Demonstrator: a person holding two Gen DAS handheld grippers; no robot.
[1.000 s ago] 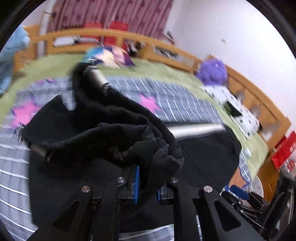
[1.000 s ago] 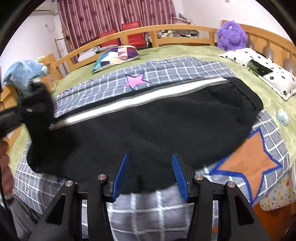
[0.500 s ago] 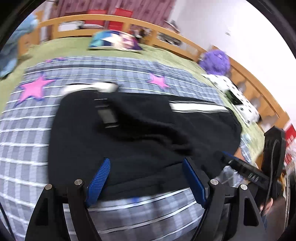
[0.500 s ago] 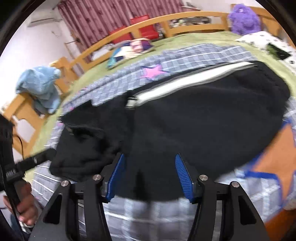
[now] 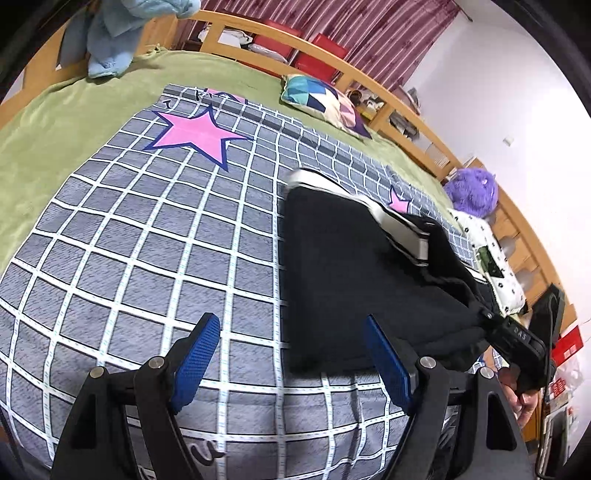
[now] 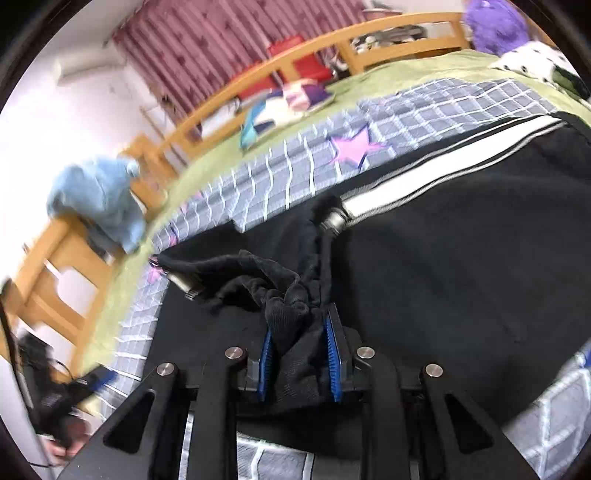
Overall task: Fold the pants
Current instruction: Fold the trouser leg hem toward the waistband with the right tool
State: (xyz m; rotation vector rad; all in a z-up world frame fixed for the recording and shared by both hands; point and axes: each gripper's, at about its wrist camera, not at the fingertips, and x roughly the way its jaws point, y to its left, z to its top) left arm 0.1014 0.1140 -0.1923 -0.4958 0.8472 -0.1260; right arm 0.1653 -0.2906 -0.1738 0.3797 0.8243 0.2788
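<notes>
The black pants with a white side stripe lie folded over on the grey checked blanket. My left gripper is open and empty, low over the blanket at the pants' near left edge. In the right wrist view my right gripper is shut on a bunched black leg end of the pants, lifted a little above the rest of the garment. The white stripe runs along the far edge. The right gripper's body also shows in the left wrist view.
The bed has a green sheet and a wooden rail. A patchwork pillow, a purple plush toy, a spotted pillow and a blue garment on the rail lie around the blanket.
My left gripper let go of the pants leg, opened and swung left over the blanket. My right gripper closed on the black leg end and lifted it.
</notes>
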